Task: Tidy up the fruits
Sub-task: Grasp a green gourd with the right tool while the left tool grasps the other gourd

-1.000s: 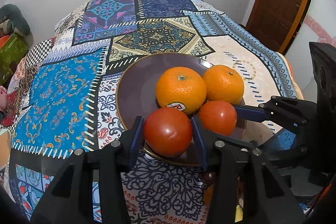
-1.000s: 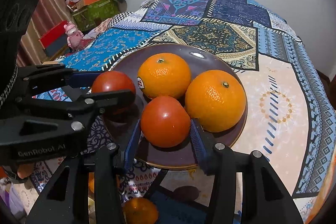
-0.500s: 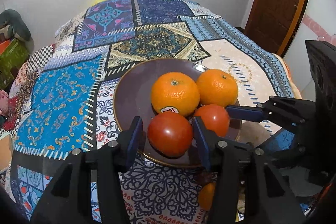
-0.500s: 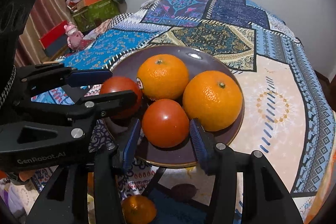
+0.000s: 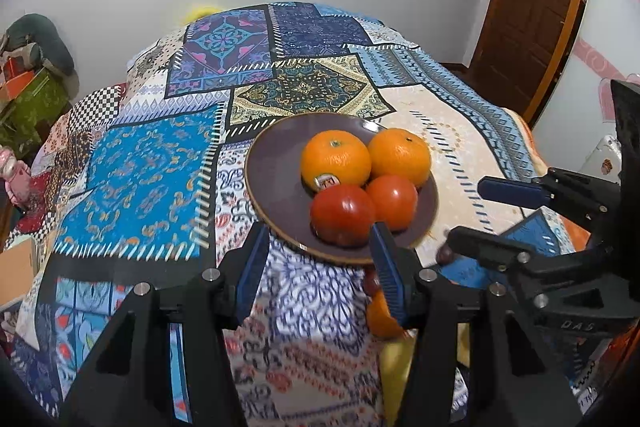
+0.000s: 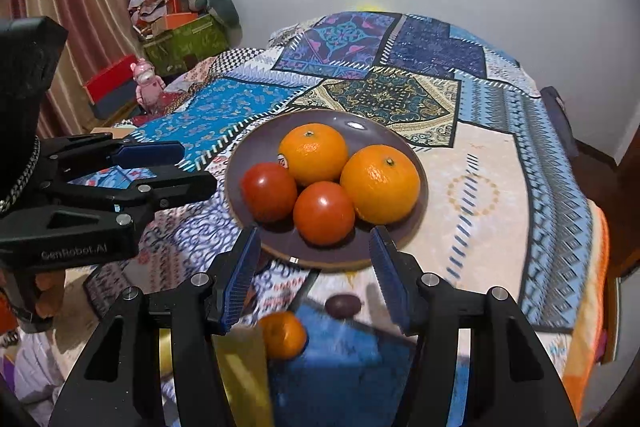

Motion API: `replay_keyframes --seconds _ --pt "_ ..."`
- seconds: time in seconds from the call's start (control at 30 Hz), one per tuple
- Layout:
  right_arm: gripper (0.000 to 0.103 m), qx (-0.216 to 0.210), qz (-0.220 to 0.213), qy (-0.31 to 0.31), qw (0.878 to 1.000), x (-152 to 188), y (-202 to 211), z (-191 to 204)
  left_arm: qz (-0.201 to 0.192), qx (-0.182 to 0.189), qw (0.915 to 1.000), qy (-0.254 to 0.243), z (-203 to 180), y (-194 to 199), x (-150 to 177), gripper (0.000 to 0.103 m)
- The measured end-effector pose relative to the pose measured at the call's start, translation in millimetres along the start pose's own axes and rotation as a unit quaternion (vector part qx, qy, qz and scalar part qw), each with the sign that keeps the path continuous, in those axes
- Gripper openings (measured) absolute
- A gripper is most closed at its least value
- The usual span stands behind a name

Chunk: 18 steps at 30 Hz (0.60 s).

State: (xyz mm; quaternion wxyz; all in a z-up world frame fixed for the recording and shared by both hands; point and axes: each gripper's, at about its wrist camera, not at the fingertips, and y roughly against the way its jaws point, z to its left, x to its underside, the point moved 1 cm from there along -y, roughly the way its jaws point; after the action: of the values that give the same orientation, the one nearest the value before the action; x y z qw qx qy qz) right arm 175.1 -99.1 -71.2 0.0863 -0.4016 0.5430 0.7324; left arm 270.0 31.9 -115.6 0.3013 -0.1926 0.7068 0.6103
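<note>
Left gripper [image 5: 318, 261]: we see its jaws apart with nothing between the pads; they have just been opening, and a second ago they flanked the nearer tomato [image 5: 342, 214], which now lies clear beyond the fingertips
Right gripper [image 6: 314, 263]: likewise parted and empty; its jaws have just been opening too, off the second tomato [image 6: 324, 213], and it has drawn back from the rim
Plate [image 6: 248, 155]: dark and round, on the patterned tablecloth [image 5: 152, 179]; it carries all four fruits in a tight cluster
Oranges: the stickered orange [image 6: 313, 153] and the plain orange [image 6: 380, 183] sit at the back, touching each other; the two tomatoes sit in front, against them
What changed: both tomatoes have been let go on the plate and both grippers have pulled away together
What it means: we judge this pair placed; the fruits rest steadily and none looks ready to roll
Still loose: a small orange [image 6: 282, 335] and a dark fruit [image 6: 342, 305] lie below the table edge, near us; whether they belong on the plate we cannot tell
</note>
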Motion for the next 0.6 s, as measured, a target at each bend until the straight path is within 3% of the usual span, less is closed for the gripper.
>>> replay_keyframes --seconds 0.3,0.6 --pt "0.053 0.014 -0.015 0.003 1.000 28 34 14 -0.006 0.006 0.9998 0.017 -8 37 38 0.055" --pt "0.053 -0.007 -0.003 -0.021 1.000 59 40 27 0.010 0.015 0.9996 0.020 -28 52 77 0.055"
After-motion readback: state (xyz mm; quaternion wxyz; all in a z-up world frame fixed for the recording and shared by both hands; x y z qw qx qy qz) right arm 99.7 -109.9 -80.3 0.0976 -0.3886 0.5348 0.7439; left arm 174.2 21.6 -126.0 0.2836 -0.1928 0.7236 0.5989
